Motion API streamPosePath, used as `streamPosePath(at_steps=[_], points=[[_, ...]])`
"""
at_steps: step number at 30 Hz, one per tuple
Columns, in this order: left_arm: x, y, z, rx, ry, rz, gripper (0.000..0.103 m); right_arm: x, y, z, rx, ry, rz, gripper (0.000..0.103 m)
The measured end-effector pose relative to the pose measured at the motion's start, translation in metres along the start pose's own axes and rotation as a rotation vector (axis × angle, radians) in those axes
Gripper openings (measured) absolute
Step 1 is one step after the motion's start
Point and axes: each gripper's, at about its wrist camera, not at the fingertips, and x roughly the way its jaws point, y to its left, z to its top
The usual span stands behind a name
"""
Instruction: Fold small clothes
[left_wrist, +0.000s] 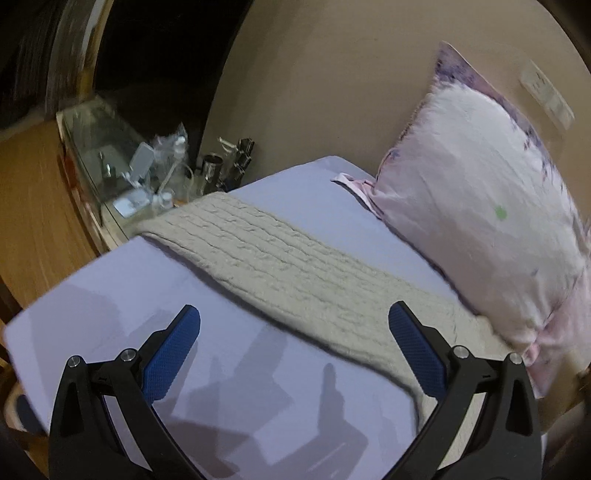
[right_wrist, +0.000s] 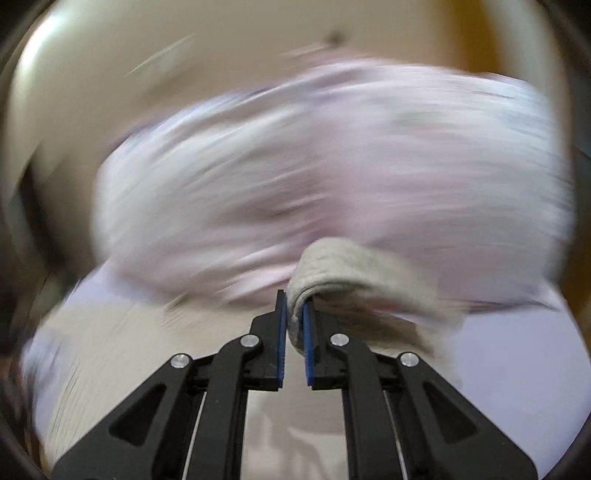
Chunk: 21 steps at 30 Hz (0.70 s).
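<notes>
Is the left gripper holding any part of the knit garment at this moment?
No, the left gripper hangs wide open above the lavender sheet, with the beige knit garment lying flat beyond its blue fingertips, untouched.

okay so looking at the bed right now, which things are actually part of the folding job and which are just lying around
Part of the job:
- knit garment, spread on the bed sheet
- right hand-held gripper, shut on the garment's edge
- left hand-held gripper, open above the sheet

Just lying about:
- pillow
- clutter on the bedside table

bed, lavender sheet | on it: knit garment, pillow
</notes>
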Motion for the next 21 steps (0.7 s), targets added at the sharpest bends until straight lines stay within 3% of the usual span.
streamPosePath(at_steps=[1, 3, 5, 7, 10, 13, 16, 17, 18, 19, 21], points=[[0.003, 0.004, 0.002, -0.027, 0.003, -0.019, 0.102, 0.030, 0.038, -0.009, -0.071, 0.111, 0.073, 0.011], [0.008, 0.014, 0.006, -0.087, 0.010, -0.050, 0.102, 0.057, 0.075, -0.025, -0.142, 0.226, 0.137, 0.014], [0.012, 0.021, 0.010, -0.124, 0.017, -0.053, 0.102, 0.056, 0.093, -0.037, -0.179, 0.235, 0.147, 0.031], [0.016, 0.028, 0.015, -0.161, 0.017, -0.055, 0.102, 0.042, 0.081, -0.033, -0.151, 0.171, 0.126, 0.073], [0.028, 0.041, 0.021, -0.237, 0.037, -0.070, 0.097, 0.009, 0.046, -0.026, -0.044, 0.111, 0.101, 0.078], [0.036, 0.054, 0.029, -0.313, 0.006, -0.094, 0.089, -0.010, 0.011, -0.031, 0.055, 0.094, 0.069, 0.080], [0.045, 0.060, 0.035, -0.358, 0.017, -0.093, 0.070, -0.021, -0.020, -0.044, 0.132, 0.093, 0.046, 0.080], [0.049, 0.062, 0.037, -0.363, 0.025, -0.089, 0.052, -0.024, -0.026, -0.049, 0.148, 0.090, 0.043, 0.080], [0.057, 0.064, 0.038, -0.374, 0.056, -0.084, 0.023, -0.024, -0.033, -0.050, 0.163, 0.087, 0.038, 0.080], [0.061, 0.065, 0.038, -0.383, 0.075, -0.076, 0.009, -0.026, -0.039, -0.050, 0.175, 0.080, 0.033, 0.080], [0.055, 0.052, 0.041, -0.350, 0.047, -0.053, 0.008, -0.032, -0.048, -0.050, 0.189, 0.064, 0.023, 0.080]])
